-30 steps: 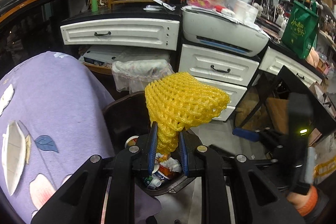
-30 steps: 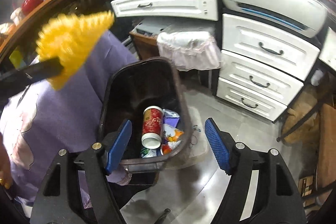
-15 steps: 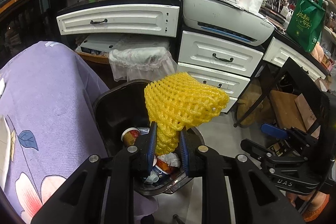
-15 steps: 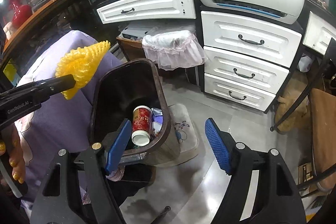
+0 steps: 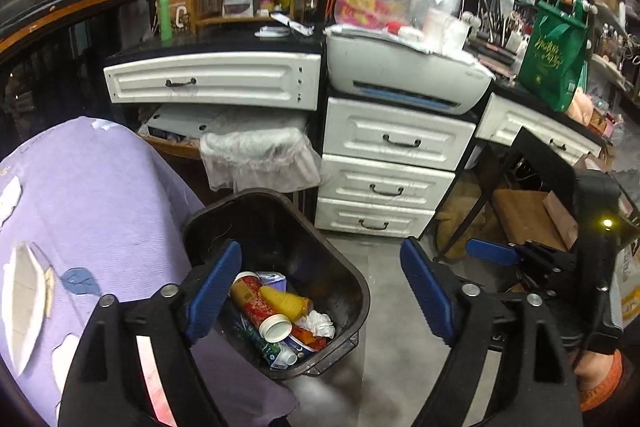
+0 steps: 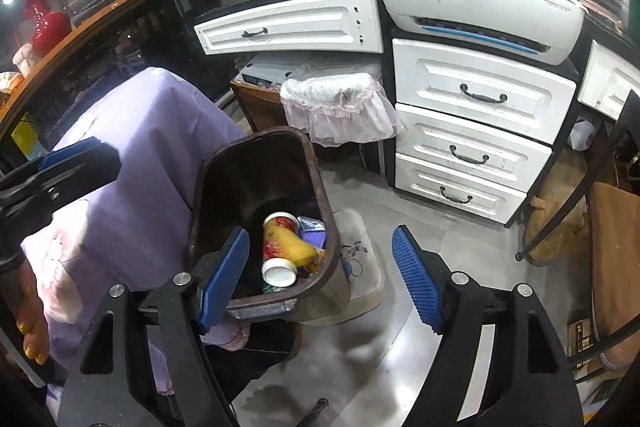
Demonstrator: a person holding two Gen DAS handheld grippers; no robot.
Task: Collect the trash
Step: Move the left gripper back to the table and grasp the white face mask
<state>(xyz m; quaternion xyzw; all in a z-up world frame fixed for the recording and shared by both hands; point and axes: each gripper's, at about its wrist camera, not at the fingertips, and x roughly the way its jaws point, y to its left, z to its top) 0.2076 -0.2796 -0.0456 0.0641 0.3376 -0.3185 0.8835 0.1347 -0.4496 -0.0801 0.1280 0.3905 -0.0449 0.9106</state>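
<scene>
Trash in dark bin [image 5: 352, 279], both grippers above it.
We see the yellow foam net [image 5: 286, 301] lying inside the bin on a red paper cup [image 5: 260, 311], crumpled tissue [image 5: 320, 323] at its 4 o'clock. Our left gripper [image 5: 320, 295] has its jaws opening, nothing between them. Our right gripper [image 6: 320, 271] stands released and empty. Purple cloth [image 5: 88, 195] lies at the bin's 9 o'clock; white drawers [image 5: 388, 163] at 1 o'clock.

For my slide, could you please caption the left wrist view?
Left tongs opening, nothing between them, above the dark trash bin holding yellow foam net.
</scene>
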